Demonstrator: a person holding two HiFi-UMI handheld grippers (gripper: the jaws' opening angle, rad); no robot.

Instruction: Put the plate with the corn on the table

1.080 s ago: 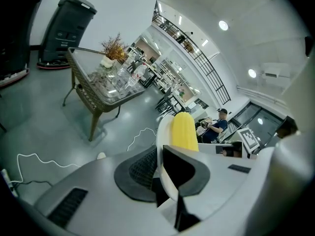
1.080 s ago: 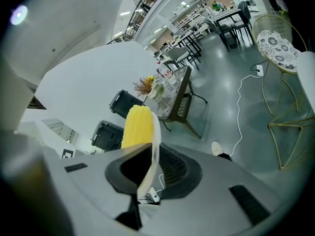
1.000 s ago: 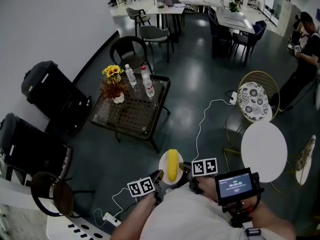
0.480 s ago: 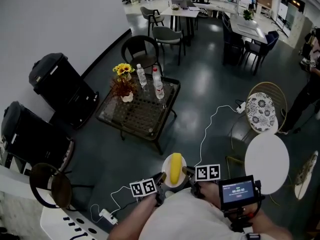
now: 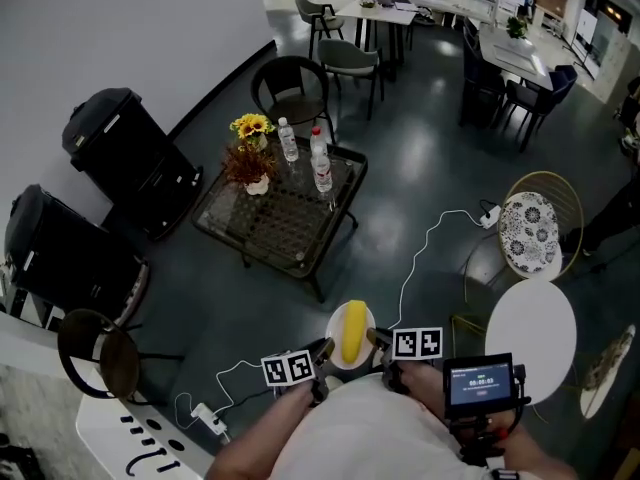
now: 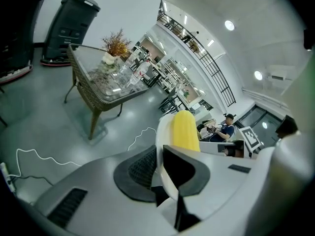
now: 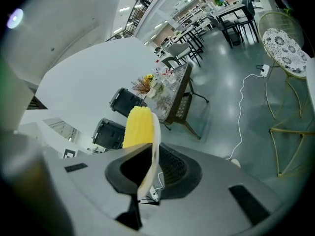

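Observation:
A white plate [image 5: 333, 340] with a yellow corn cob [image 5: 352, 331] on it is carried in the air between both grippers, close to the person's body. My left gripper [image 5: 322, 352] is shut on the plate's left rim [image 6: 161, 146], and my right gripper [image 5: 374, 344] is shut on its right rim [image 7: 153, 151]. The corn [image 6: 183, 131] lies along the plate; it shows as a yellow cob [image 7: 138, 127] in the right gripper view too. The glass-topped wicker table [image 5: 300, 230] stands ahead on the floor, a good way from the plate.
On the table's far side stand water bottles [image 5: 322, 170] and a flower vase [image 5: 251, 173]. Black suitcases [image 5: 125, 160] stand at the left wall. A round white table [image 5: 530, 334] and patterned chair [image 5: 528, 228] are on the right. A white cable [image 5: 425, 243] runs across the floor.
The whole view has shifted: the wicker table sits a little lower and further right in the head view. Both grippers keep their grip on the plate, which stays level.

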